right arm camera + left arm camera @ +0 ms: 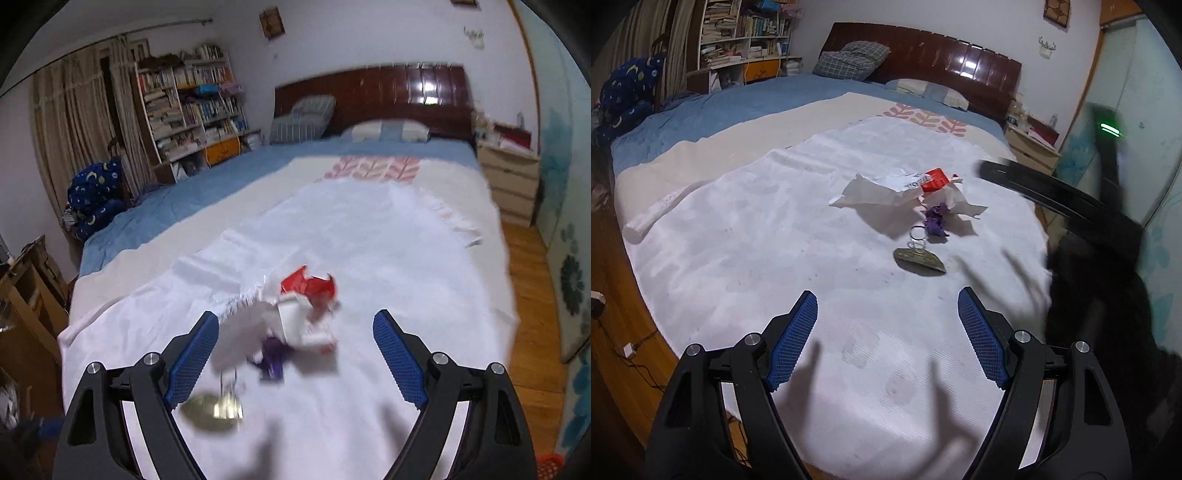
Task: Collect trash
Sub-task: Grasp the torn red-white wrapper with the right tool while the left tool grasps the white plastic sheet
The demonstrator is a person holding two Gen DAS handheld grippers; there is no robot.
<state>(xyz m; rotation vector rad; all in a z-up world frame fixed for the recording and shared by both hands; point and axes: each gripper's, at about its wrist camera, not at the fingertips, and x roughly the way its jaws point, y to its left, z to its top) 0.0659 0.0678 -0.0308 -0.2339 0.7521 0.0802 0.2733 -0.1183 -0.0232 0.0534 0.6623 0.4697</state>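
We can read nothing for certain. The crumpled white paper (886, 186) on the bed carries a line of dark print along its edge next to the red wrapper (935, 179), but the letters are too small and skewed for us to make out. The book spines on the bookshelf (750, 33) show no words we can read, and the right wrist view is blurred

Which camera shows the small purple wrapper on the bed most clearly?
The left wrist view: there the purple wrapper is sharp, lying beside the crumpled white paper. The right wrist view shows the wrapper too, nearer but smeared by motion blur.
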